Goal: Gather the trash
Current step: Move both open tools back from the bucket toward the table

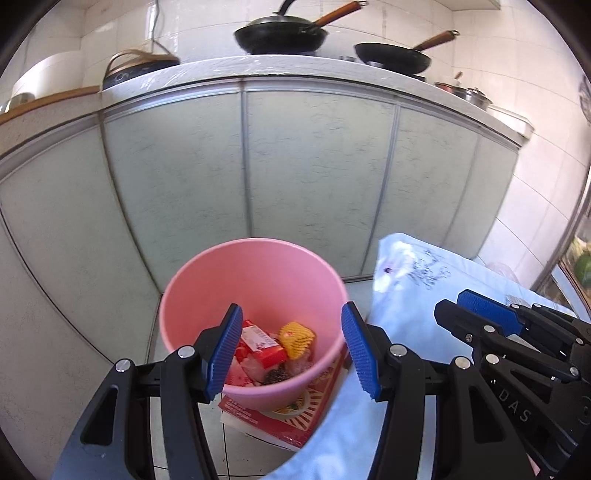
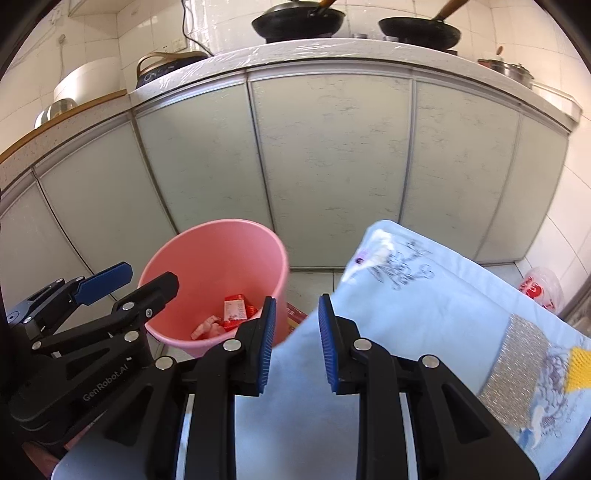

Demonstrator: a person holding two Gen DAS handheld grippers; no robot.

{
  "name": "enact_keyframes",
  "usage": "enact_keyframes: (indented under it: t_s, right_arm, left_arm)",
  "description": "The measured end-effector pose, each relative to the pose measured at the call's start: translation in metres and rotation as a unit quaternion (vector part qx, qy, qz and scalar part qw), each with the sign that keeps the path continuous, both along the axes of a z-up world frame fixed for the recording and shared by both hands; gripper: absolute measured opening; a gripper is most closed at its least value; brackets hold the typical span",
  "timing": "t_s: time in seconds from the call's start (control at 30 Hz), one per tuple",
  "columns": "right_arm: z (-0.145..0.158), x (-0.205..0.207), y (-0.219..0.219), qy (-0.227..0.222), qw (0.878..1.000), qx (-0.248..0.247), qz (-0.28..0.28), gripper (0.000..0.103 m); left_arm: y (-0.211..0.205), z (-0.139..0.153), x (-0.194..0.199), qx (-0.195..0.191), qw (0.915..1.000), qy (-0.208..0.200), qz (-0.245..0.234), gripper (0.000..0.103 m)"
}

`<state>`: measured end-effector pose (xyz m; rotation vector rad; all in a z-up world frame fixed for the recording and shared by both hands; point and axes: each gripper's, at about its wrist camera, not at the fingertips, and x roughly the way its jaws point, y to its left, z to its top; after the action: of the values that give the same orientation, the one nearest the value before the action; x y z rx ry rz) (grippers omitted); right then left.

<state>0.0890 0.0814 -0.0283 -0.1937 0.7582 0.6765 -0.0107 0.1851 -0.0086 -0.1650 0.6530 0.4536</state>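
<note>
A pink bucket (image 1: 255,280) (image 2: 218,258) stands on the floor in front of the cabinets. Inside it lie a red carton (image 1: 264,347) (image 2: 234,308), a yellow foam net (image 1: 295,338) and other scraps. My left gripper (image 1: 291,354) (image 2: 138,284) hangs open above the bucket's near rim, with nothing between its blue pads. My right gripper (image 2: 297,343) (image 1: 461,308) is to the right of the bucket, over a pale blue cloth (image 2: 424,306) (image 1: 413,295). Its jaws stand a little apart and hold nothing.
A red printed box (image 1: 291,421) lies under the bucket. A silver scouring pad (image 2: 517,369) and a yellow net (image 2: 580,365) rest on the cloth. A red-and-white plastic bag (image 2: 539,288) sits on the floor at far right. Pale cabinet doors (image 1: 295,166) rise behind, with pans (image 1: 280,35) on the counter.
</note>
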Motion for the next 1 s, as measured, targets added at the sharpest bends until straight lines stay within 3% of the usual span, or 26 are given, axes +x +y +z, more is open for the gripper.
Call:
enact_keyframes:
  t_s: [0.67, 1.0]
  right_arm:
    - [-0.014, -0.015, -0.108, 0.012, 0.996, -0.007, -0.085, 0.024]
    - [-0.026, -0.024, -0.170, 0.019, 0.990, -0.011, -0.139, 0.024]
  left_arm:
    - [-0.085, -0.008, 0.016, 0.002, 0.9956, 0.010, -0.093, 0.055]
    - [-0.135, -0.024, 0.035, -0.015, 0.9864, 0.020, -0.163, 0.058]
